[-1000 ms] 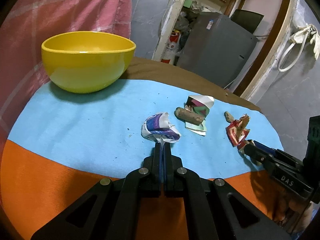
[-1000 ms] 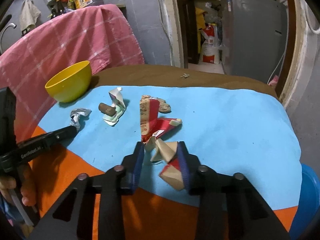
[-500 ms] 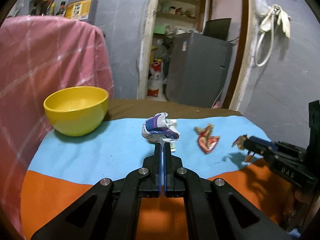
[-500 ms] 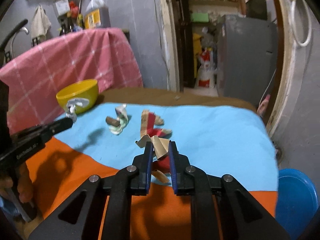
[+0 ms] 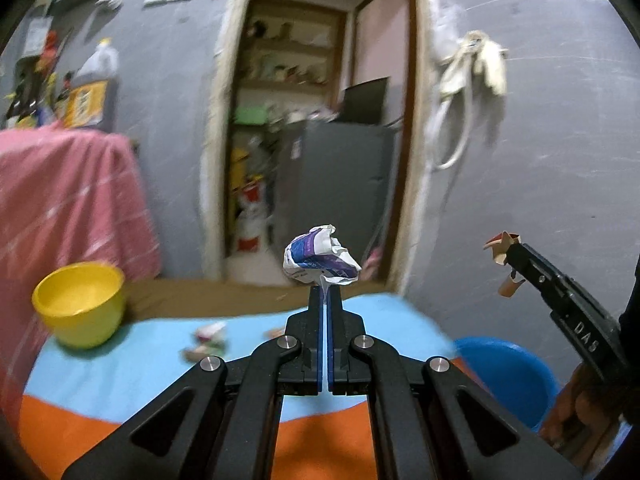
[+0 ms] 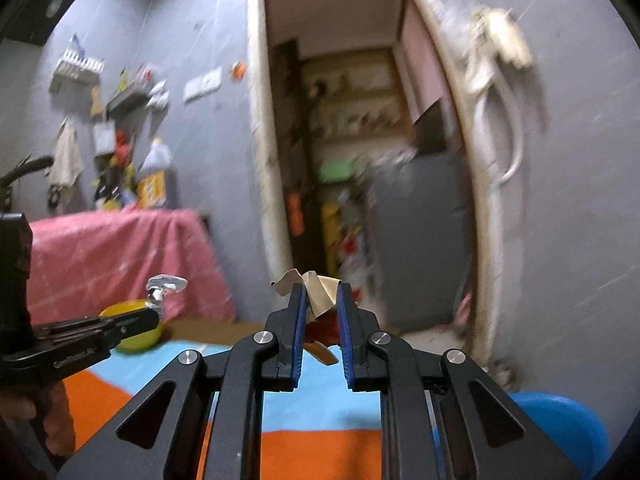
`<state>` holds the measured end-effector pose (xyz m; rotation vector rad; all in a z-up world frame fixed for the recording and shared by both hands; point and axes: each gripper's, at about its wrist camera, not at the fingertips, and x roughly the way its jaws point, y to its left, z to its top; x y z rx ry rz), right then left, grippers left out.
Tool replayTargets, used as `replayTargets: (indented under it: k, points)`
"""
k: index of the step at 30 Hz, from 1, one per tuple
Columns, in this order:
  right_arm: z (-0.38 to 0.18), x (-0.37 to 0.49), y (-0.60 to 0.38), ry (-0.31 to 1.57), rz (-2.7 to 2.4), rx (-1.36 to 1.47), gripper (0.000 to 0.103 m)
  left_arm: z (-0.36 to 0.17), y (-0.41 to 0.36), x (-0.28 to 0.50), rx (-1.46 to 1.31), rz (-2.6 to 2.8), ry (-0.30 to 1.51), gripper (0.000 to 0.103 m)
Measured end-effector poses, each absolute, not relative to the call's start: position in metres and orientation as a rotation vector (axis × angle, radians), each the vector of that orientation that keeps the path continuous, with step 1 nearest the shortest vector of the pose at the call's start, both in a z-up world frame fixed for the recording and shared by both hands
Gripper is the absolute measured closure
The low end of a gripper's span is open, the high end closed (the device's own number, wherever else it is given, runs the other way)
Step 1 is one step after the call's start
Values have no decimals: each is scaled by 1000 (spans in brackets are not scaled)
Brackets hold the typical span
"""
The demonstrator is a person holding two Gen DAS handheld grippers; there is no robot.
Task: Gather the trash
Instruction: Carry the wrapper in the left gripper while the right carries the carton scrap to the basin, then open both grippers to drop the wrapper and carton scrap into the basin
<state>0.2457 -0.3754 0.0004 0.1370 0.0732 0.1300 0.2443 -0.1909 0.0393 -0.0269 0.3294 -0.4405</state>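
Both pieces of trash are off the surface (image 5: 120, 360) and in carriage; the left tongs (image 5: 325, 294) are pressed together on a tail of the crumpled white-and-purple wrapper (image 5: 320, 258), and the right tongs (image 6: 322, 300) are clamped on a tan and red paper scrap (image 6: 316, 294). Judging by the blue bin (image 5: 508, 376) low at the right, the next move calls for swinging each load over it before parting the tongs; more scraps (image 5: 208, 340) lie on the blue cloth near the yellow bowl (image 5: 80, 304). Readable writing: "DAS" on the right tool's side; other labels are blurred.
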Motion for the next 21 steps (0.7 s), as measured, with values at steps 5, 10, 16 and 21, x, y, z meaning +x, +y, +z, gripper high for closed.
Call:
replayTargets:
  k: [5,10,16,21]
  points:
    - [5,218,-404,-13,-33,141,90,51,-237,236,-5,-556,295,103]
    - [-6,208,-443,33,-187,212,90,48,-287,236,9,-684,358,103]
    - [-26,212,-484,157,-308,308,88,31,-341,256,28,-787,533,103]
    - [-46,222,-511,278,-341,388,85,7,-374,286,5,-840,718,103]
